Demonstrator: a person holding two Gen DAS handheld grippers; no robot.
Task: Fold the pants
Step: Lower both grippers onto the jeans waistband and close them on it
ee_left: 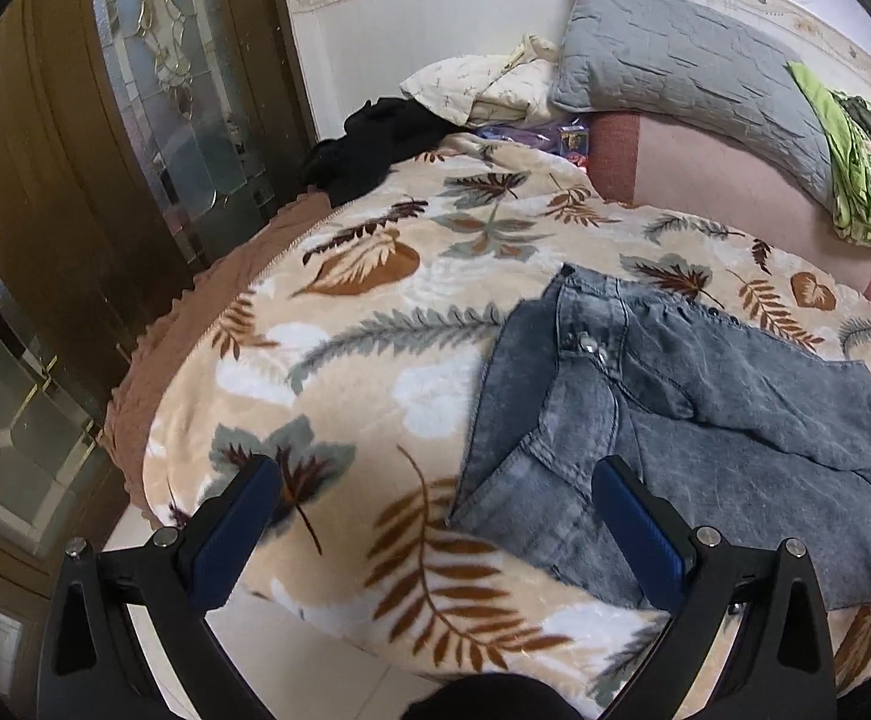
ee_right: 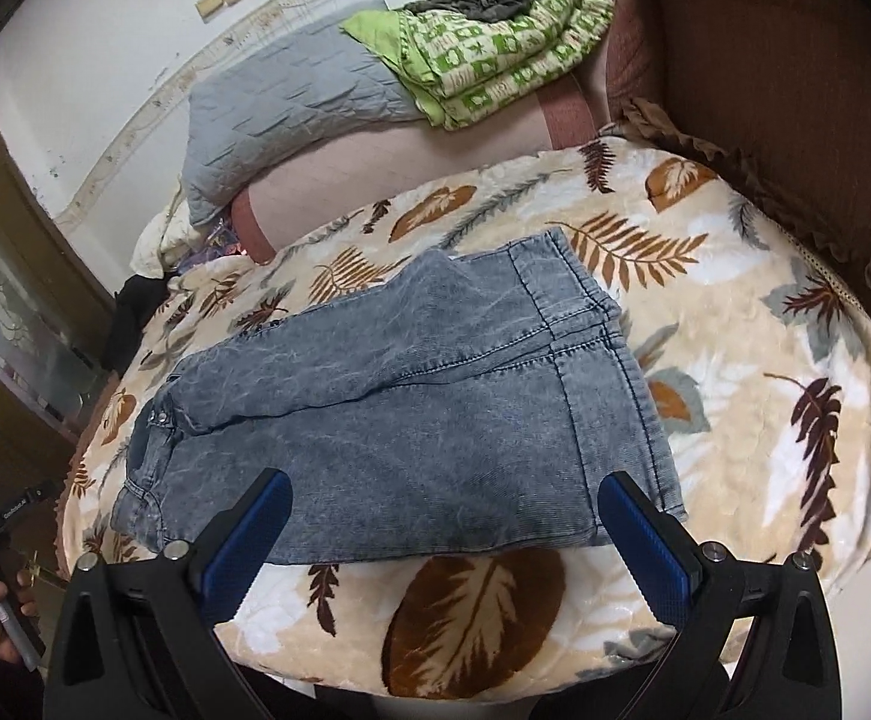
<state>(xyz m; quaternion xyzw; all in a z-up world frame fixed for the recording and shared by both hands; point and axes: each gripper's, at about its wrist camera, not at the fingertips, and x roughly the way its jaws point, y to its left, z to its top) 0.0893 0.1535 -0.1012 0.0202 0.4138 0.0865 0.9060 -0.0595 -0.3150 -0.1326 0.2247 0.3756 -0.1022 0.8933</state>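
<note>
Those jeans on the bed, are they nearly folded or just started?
Well along, it seems. The jeans lie in a compact layered bundle on the blanket, so folds already look made. Nothing is in hand: the left tool and right tool are both open above it. At most a final fold or tidying remains.

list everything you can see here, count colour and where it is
jeans: one, grey-blue, folded flat on the blanket
blanket: one, cream with brown and grey leaves, covering the bed
pillow: one, grey quilted, at the far end against the wall
quilt: one, green and white, folded beside the pillow
dark clothes: one heap, black, far left edge of the bed
door: one, brown wood with patterned glass, left of the bed
left tool: one, black with blue pads, open, above the near edge of the jeans
right tool: one, same colours, open, holding nothing
</note>
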